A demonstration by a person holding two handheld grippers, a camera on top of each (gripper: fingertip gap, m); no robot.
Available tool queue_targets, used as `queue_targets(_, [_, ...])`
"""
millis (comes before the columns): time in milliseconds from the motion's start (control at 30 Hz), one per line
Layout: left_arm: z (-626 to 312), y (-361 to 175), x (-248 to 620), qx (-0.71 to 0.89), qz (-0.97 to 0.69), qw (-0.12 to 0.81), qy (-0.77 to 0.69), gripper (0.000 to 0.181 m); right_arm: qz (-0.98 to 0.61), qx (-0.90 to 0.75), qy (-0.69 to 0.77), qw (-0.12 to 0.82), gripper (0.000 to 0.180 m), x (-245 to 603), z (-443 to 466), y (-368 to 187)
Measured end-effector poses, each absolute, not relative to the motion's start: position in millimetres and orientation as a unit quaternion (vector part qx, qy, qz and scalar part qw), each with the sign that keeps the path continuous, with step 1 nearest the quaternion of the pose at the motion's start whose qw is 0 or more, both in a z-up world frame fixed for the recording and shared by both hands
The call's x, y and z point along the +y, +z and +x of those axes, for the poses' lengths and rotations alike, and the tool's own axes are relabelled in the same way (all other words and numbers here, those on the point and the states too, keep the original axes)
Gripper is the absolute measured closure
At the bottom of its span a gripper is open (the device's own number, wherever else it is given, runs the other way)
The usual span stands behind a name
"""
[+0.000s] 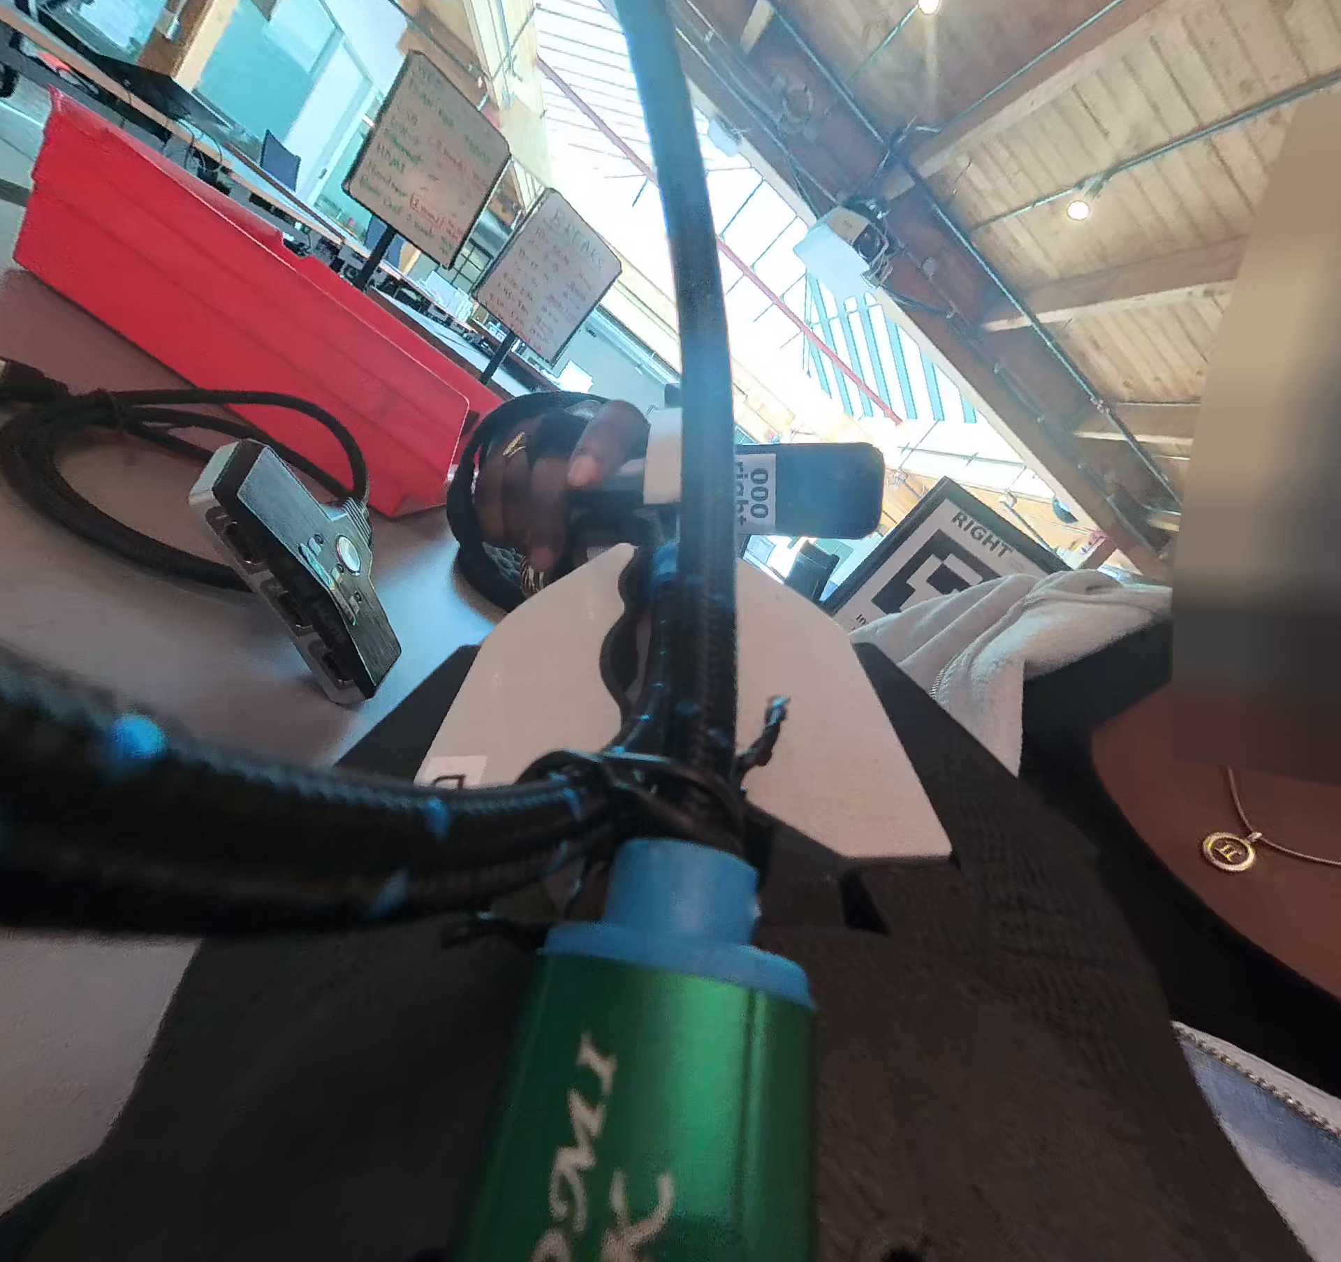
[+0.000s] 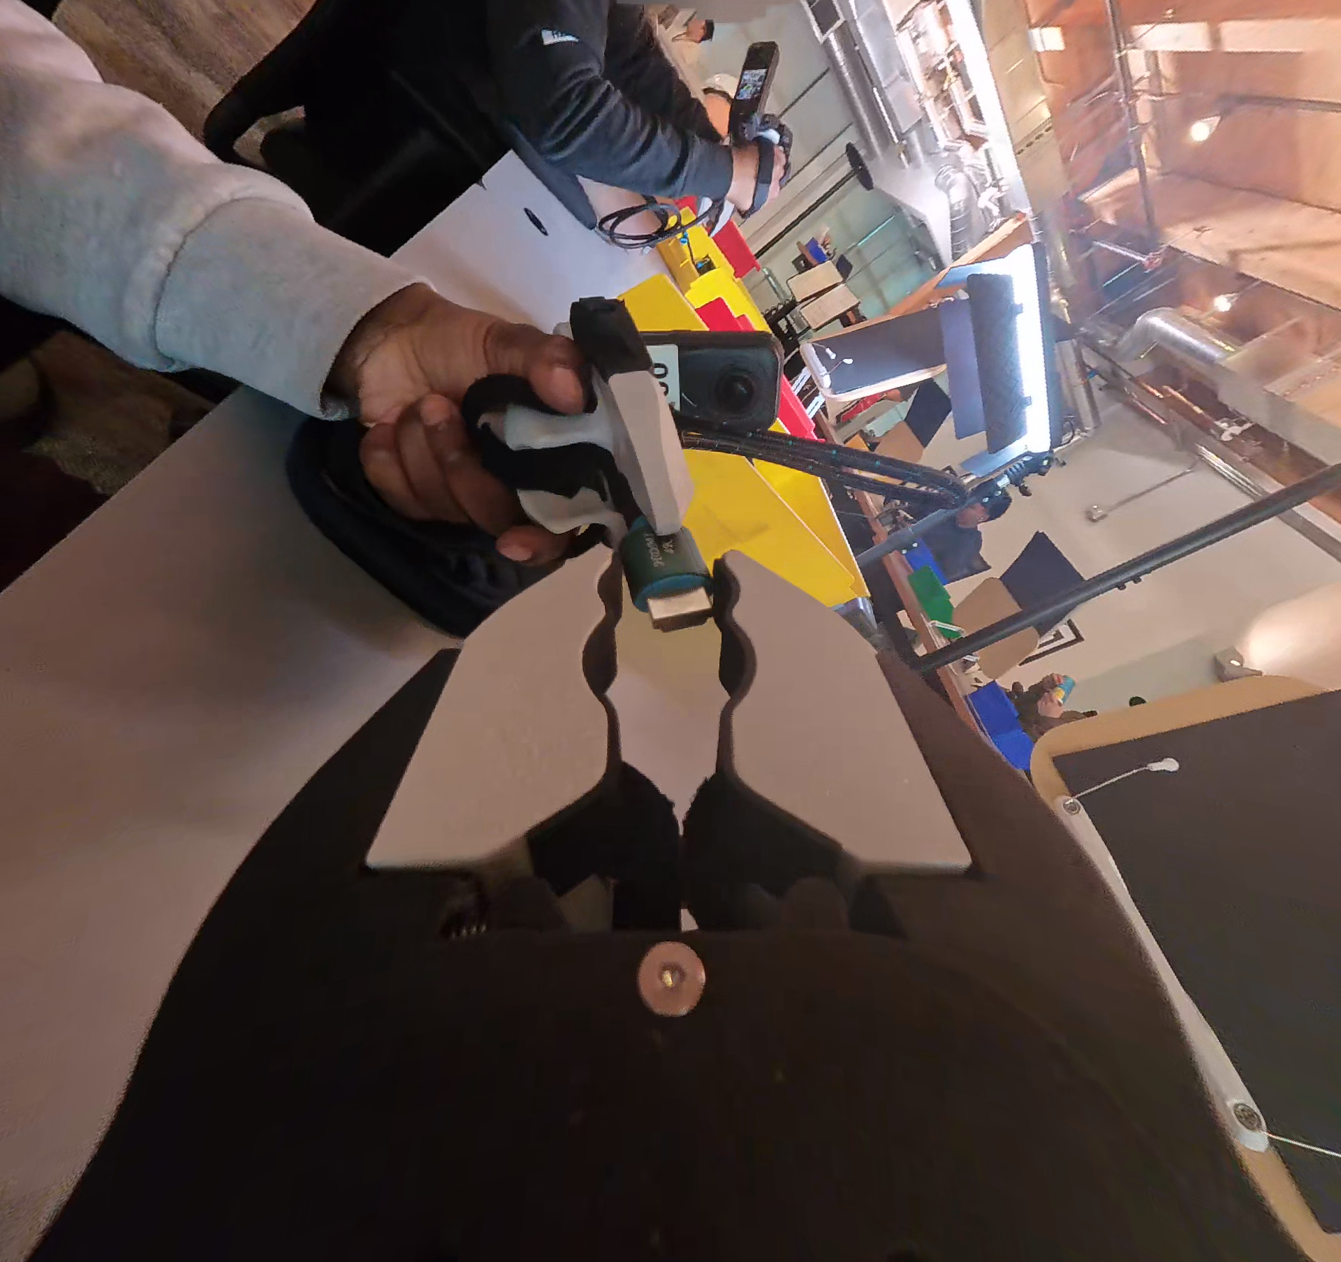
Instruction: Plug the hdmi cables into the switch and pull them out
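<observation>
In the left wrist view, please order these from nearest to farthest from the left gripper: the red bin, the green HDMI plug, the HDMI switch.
1. Green HDMI plug: held in the left gripper.
2. HDMI switch: on the table, to the left.
3. Red bin: behind the switch, upper left.

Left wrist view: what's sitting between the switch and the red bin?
A coil of black braided cable lies on the table between the switch and the red bin. Only the left wrist view shows it.

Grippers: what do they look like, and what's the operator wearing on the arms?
Both grippers have pale grey flat fingers with scalloped inner edges on black bodies. The left gripper carries a black camera; the right bears a white sticker. Light grey sleeve; black straps.
</observation>
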State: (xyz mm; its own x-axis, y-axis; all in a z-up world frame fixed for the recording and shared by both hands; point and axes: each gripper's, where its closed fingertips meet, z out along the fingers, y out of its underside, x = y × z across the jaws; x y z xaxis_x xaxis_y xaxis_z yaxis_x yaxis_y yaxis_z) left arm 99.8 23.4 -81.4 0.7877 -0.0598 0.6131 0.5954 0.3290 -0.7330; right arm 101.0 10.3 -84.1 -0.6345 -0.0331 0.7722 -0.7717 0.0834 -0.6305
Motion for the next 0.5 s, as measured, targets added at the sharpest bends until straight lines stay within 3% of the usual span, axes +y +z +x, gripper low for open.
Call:
queue_targets(100, [102, -81, 24, -0.243, -0.542, 0.776, -0.212, 0.17, 0.301, -0.677, 0.606, 0.289, 0.157, 12, 103, -84])
queue_targets(233, [106, -67, 19, -0.198, -0.534, 0.812, -0.124, 0.154, 0.252, -0.67, 0.667, 0.205, 0.158, 7, 112, -73])
queue_targets(400, [107, -57, 8, -0.119, -0.563, 0.802, 0.158, 0.143, 0.127, -0.665, 0.736, -0.016, 0.158, -3, 116, -65])
queue_targets(500, [103, -61, 0, -0.11, -0.58, 0.777, 0.217, 0.142, 0.082, -0.667, 0.733, -0.105, 0.158, -11, 118, -74])
